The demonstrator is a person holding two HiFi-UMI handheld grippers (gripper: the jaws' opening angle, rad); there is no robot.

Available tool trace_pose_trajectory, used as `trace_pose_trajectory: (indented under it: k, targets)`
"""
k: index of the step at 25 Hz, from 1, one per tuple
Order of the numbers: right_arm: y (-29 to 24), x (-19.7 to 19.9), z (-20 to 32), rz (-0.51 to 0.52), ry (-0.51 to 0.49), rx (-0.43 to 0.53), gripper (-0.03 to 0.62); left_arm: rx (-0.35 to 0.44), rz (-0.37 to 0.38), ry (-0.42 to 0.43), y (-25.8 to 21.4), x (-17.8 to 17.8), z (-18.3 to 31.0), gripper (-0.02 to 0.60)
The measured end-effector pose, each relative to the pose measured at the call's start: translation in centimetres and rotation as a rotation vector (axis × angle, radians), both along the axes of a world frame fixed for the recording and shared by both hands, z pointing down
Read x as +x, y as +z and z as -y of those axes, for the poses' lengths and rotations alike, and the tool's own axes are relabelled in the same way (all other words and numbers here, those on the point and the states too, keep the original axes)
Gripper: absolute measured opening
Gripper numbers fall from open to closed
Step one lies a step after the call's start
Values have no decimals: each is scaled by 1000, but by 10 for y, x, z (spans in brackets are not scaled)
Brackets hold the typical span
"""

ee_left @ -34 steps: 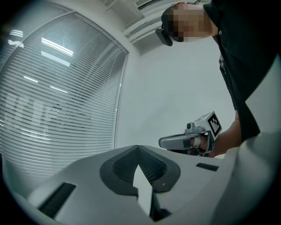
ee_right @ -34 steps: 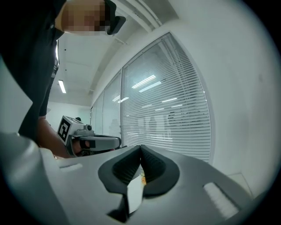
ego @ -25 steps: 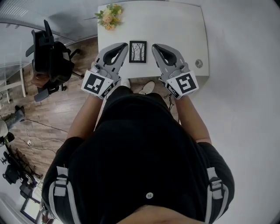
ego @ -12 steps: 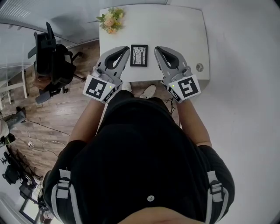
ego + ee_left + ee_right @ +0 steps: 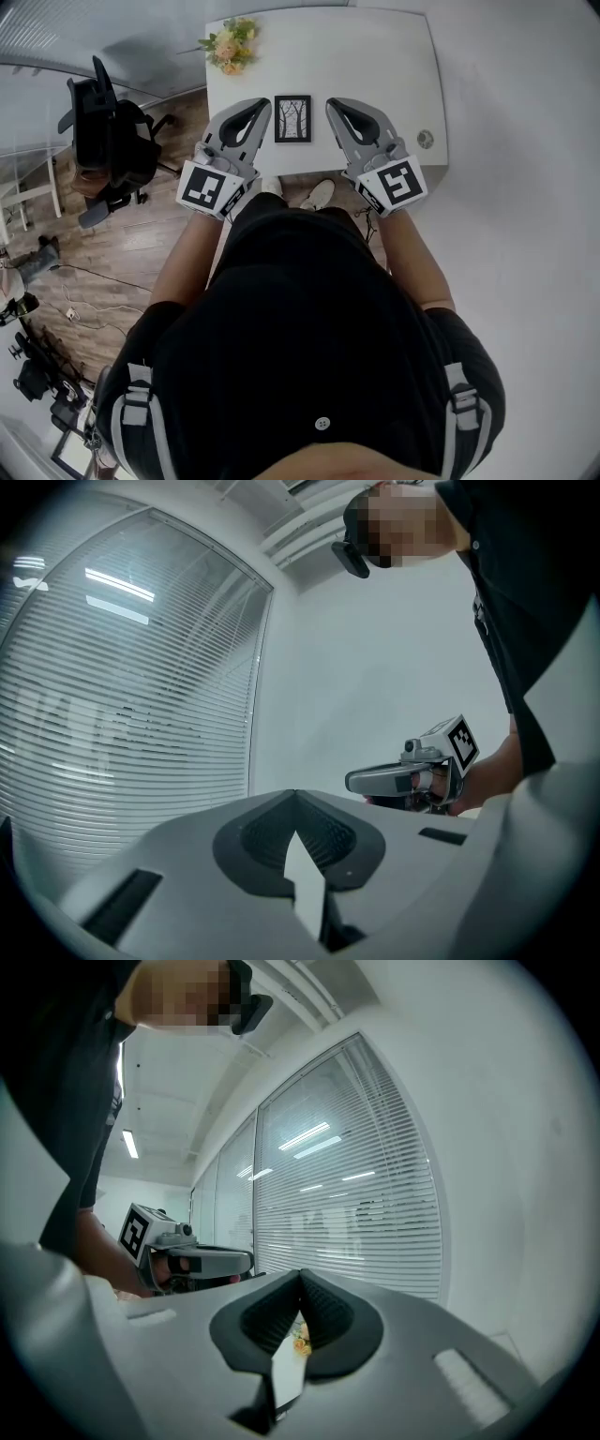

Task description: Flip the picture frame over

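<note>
Frame lies flat, face-up on worktop, between left claw and right claw; both pinched closed, empty. Risk: closed tips just shove the flat frame, so it skids instead of lifting.

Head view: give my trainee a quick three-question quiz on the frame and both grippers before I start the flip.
1. True or false: the picture frame lies picture side up on the table.
2. Where are the flowers? A: at the table's corner, up and left of the frame in the head view. B: between the two grippers. C: on the floor by the chair.
3. Do the fingers of the left gripper and the right gripper stand together or apart, and do they hold anything?

Key: 1 true. 2 A. 3 together on both, holding nothing; the frame lies untouched between them.
</note>
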State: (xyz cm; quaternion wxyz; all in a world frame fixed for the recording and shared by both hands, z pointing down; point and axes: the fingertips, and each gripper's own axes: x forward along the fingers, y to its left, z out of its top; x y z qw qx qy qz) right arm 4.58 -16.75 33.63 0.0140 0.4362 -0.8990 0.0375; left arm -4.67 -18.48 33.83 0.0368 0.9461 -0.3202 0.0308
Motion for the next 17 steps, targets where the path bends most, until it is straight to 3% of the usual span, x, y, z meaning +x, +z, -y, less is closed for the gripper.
trace_pose_trajectory:
  k: [17]
  targets:
    - [7,17,12,24,1,-9,9,9,10,5,6,16,11,3]
